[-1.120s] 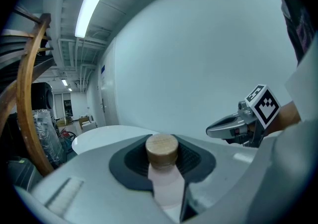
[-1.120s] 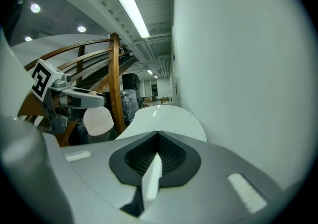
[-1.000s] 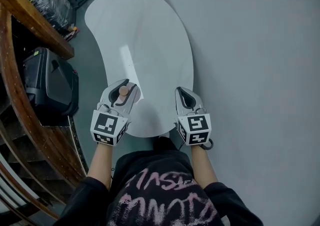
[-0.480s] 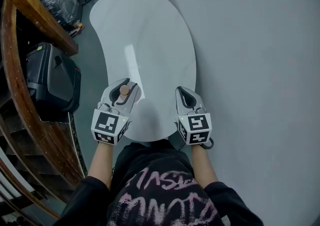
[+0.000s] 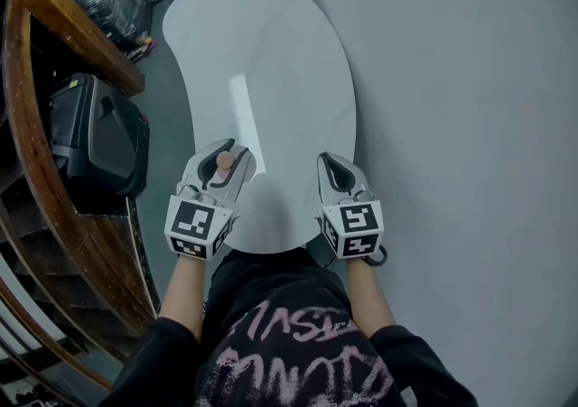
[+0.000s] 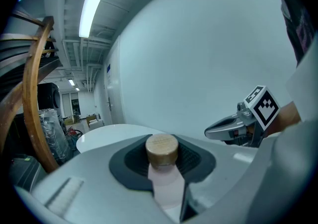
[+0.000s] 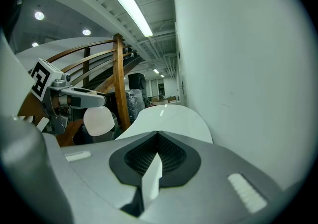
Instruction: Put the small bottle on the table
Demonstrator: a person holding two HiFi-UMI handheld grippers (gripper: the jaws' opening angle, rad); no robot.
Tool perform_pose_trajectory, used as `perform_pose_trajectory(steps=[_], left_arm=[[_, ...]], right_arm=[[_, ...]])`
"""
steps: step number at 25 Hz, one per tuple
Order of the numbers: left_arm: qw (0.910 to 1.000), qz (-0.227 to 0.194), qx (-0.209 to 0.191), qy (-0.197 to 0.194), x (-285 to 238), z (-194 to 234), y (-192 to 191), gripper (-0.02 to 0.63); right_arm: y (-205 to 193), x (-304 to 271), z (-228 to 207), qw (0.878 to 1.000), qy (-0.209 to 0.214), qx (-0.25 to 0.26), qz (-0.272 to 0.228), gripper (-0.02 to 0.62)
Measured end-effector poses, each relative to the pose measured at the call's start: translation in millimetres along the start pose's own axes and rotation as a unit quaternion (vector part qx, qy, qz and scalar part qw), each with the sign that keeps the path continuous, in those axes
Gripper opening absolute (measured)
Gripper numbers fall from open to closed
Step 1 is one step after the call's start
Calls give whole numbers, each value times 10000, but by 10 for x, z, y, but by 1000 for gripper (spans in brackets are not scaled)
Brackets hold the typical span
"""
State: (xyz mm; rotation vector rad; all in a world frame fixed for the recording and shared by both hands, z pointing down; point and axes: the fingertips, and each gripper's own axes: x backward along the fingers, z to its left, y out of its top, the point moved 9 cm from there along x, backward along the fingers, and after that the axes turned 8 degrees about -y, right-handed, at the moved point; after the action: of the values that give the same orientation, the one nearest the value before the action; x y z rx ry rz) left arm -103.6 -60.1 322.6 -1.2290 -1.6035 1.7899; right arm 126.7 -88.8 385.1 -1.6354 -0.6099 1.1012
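At the bottom of the head view, our forearms reach forward side by side from the dark printed shirt, wrists level, each marker cube facing up toward the camera.

The left gripper sits left of centre, its jaws closed on the small bottle. In the left gripper view, the dark pads clamp the pale pink neck just under the wooden cap. Gripping it there keeps the bottle upright with its body hanging below, which we judge suits setting it down on its base.

From the right gripper view, the rounded base shows under the left jaws, in the left-middle of the frame. It appears to be clear of the table. The bottle is over the table's near left edge and has not been set down.

The right gripper, right of centre, has its jaws pressed together on nothing. We read it as parked level beside the left one, out of the way.

Beyond both grippers, the white curved table stretches toward the top of the frame, bare, against the grey wall on the right. A wooden railing and a black case fill the left side.
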Motion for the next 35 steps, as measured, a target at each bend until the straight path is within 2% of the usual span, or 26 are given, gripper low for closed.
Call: perform_pose_trajectory(steps=[14, 35], left_arm=[[10000, 49, 30, 63, 43, -11, -35, 109], [9999, 37, 20, -117, -10, 82, -15, 109]], right_arm=[[-12, -1, 18, 10000, 32, -9, 53, 9], [105, -27, 39, 9999, -99, 93, -60, 9]])
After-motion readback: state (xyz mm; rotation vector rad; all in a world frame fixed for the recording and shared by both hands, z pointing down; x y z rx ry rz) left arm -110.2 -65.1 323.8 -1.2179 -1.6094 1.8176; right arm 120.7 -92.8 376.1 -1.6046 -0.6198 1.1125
